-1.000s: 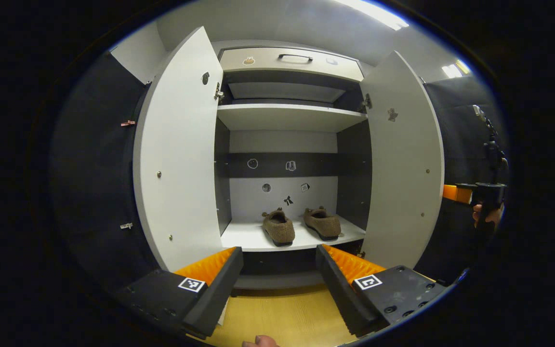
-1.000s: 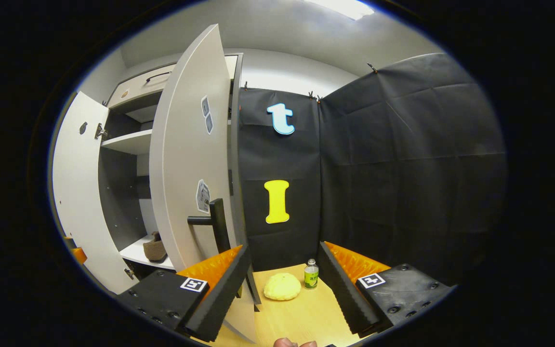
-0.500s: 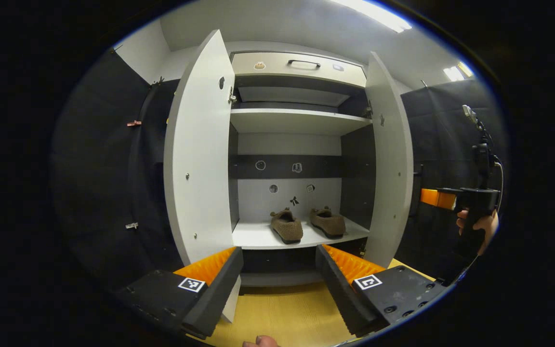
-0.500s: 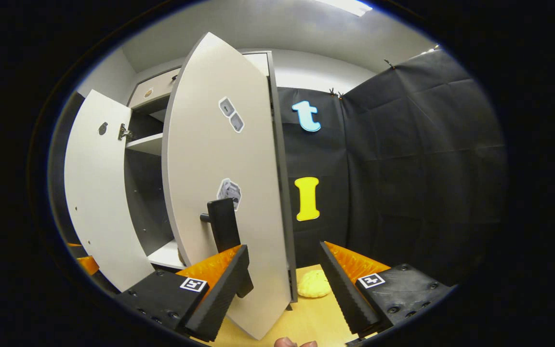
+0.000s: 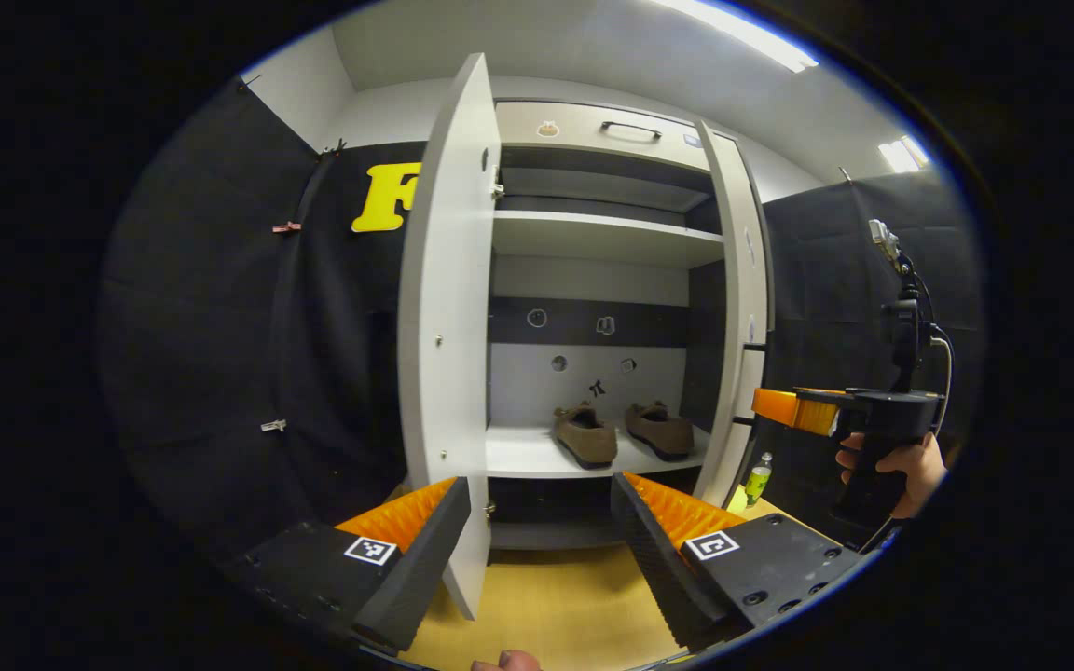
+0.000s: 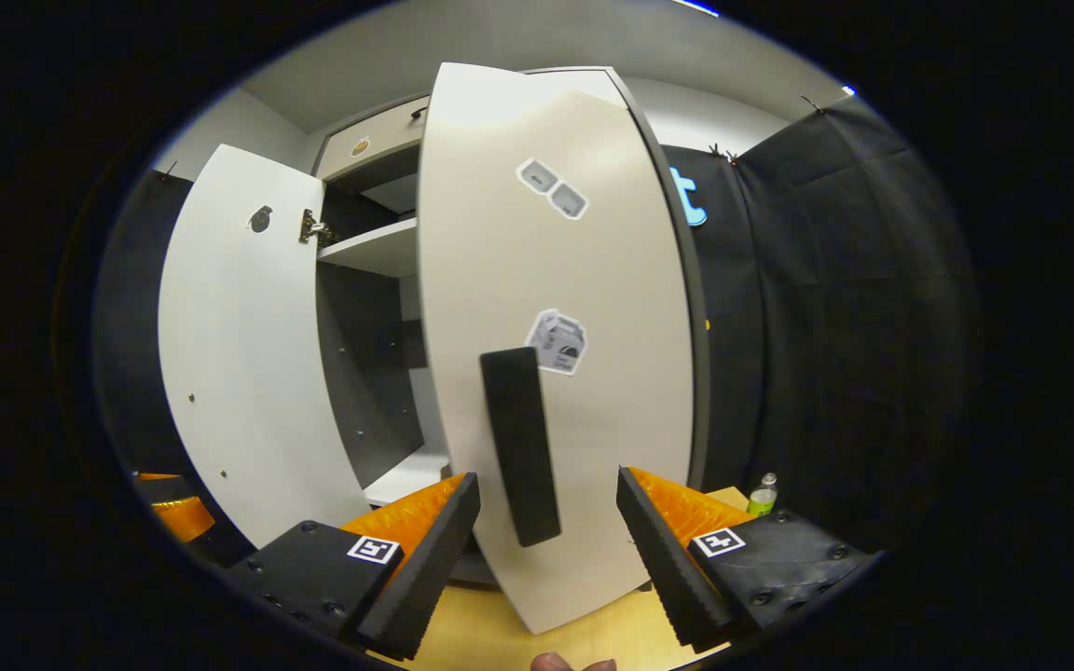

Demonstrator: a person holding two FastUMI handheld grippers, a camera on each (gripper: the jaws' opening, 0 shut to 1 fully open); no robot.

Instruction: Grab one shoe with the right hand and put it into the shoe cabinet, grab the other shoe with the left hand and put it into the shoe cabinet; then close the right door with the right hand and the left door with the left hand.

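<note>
Both shoes are home: the left shoe (image 5: pixel 585 436) and the right shoe (image 5: pixel 660 429) sit side by side on the lower shelf (image 5: pixel 523 454) of the shoe cabinet (image 5: pixel 593 233), toes toward the back wall, so the loading half of the job looks done.

Now the doors. The right door (image 6: pixel 584 308) has swung a long way since a second ago; then it stood wide with its outer face barely visible, and now that face, with its stickers and its dark handle (image 6: pixel 518 445), squarely fronts the right tool (image 6: pixel 546 522). That tool's fingers stand spread apart, gripping nothing, with the handle rising between them; whether either finger touches the door, I cannot tell. From the left gripper view the same door (image 5: pixel 740 308) appears nearly edge-on, and the person's hand (image 5: pixel 891 461) holds the right tool (image 5: pixel 793 408) just outside it.

The left door (image 5: pixel 448 335) has turned inward too, though I judge the camera's own shift accounts for much of that. The left tool (image 5: pixel 542 531) hangs spread wide and empty, low before the cabinet's front edge, the door's bottom corner just beside its left finger.

Judgement: right door mid-close, left door next.
</note>
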